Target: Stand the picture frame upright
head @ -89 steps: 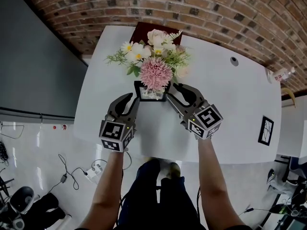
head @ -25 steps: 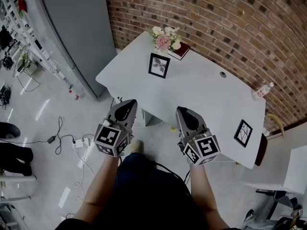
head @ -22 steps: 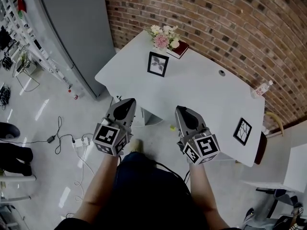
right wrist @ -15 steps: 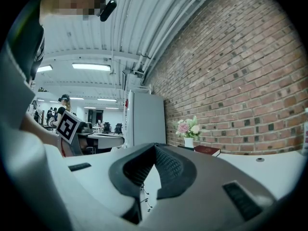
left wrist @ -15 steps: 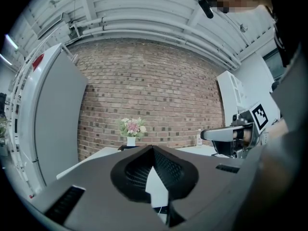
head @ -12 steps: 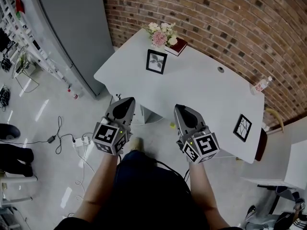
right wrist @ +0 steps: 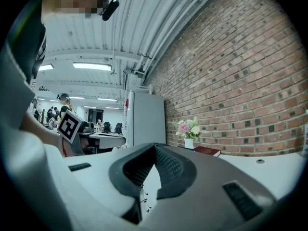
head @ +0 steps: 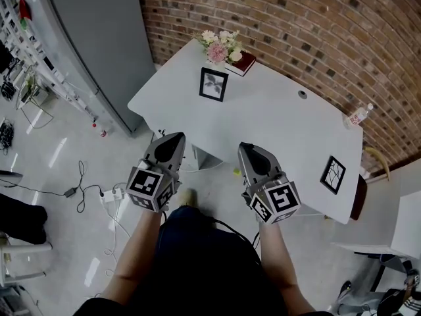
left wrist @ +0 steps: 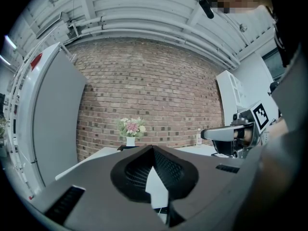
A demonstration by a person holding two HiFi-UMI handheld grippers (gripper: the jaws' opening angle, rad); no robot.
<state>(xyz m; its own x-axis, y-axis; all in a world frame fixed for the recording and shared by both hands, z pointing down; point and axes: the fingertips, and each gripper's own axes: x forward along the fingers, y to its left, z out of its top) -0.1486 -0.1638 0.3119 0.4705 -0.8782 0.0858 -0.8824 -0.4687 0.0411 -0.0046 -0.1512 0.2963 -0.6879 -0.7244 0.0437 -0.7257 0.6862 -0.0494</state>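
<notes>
Picture frame (head: 213,84): black, seen upright at the far left of the white counter (head: 276,124), just near of the flower vase (head: 220,45) and the red book (head: 245,62). Left tongs (head: 172,142), right tongs (head: 248,151): both fully closed, nothing gripped, held at the counter's near edge, well apart from the frame. Second frame (head: 333,174): right end.

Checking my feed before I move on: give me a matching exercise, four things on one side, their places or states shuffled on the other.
1 flowers
2 red book
3 bottle
4 left hand-held gripper

a shut, held over the floor
b table's right end, by the brick wall
c lying flat beside the flowers
d far corner, behind a picture frame

Pairs: 1-d, 2-c, 3-b, 4-a
</notes>
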